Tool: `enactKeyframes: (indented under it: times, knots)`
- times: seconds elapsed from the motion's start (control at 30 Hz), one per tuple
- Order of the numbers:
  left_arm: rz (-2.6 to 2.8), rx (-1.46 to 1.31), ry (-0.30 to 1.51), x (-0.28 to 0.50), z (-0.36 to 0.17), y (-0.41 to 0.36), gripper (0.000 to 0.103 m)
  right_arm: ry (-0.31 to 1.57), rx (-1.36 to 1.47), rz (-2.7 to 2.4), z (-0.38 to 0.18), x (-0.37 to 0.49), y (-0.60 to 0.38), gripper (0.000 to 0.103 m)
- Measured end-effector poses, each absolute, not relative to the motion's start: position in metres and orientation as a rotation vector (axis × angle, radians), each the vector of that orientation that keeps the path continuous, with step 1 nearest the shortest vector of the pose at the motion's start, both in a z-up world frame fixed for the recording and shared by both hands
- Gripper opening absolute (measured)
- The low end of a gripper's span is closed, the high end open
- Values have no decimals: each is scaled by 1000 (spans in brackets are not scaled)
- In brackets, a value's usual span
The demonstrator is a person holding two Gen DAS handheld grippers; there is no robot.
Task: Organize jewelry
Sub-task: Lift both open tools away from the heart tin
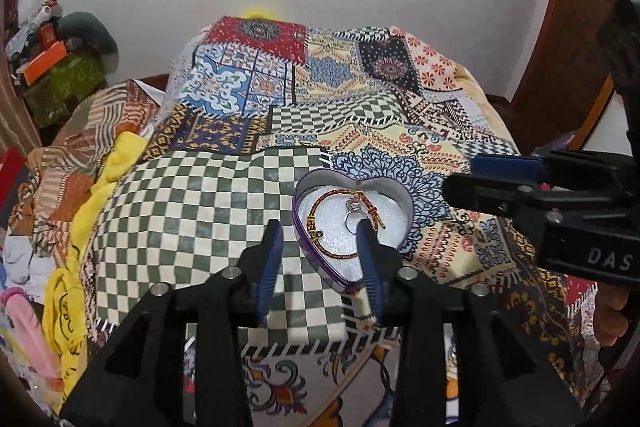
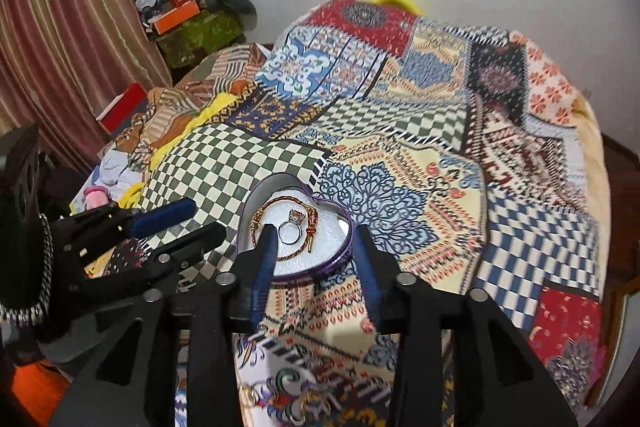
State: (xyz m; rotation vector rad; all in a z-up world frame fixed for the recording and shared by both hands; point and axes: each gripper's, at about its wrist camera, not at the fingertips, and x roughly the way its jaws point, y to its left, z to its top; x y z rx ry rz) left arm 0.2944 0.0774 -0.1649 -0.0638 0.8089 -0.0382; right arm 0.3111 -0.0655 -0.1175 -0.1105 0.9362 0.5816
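A purple heart-shaped tin point(image 1: 316, 263) point(image 2: 344, 251) with white foam inside lies on the patchwork bedspread. In it lie a red-and-gold cord bracelet point(image 1: 320, 205) point(image 2: 298, 201) and a silver ring with a stone point(image 1: 352, 213) point(image 2: 290, 227). My left gripper point(image 1: 320, 233) is open and empty, one finger on each side of the tin's left wall; it also shows in the right wrist view point(image 2: 188, 219). My right gripper point(image 2: 314, 239) is open and empty, its fingers astride the tin's near right part; it also shows in the left wrist view point(image 1: 460, 179).
The patchwork bedspread point(image 1: 224, 211) point(image 2: 440, 167) covers the bed. A yellow cloth point(image 1: 68, 291) and a pink item point(image 2: 96, 197) lie at the bed's left edge. Boxes and clutter point(image 1: 56, 67) point(image 2: 188, 15) stand at the far left by a striped curtain point(image 2: 60, 27).
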Motion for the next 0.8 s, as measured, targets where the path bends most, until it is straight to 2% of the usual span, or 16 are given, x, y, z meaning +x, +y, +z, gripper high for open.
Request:
enactKeyframes:
  times: [0.47,0.8]
  knots:
    - [-37,-61,793,249,-143,67,42,825,-169,513,-89,257,-94,39]
    - [-94,-57,857,228,-164,47,43,820,-193,469,-97,230,-119,39]
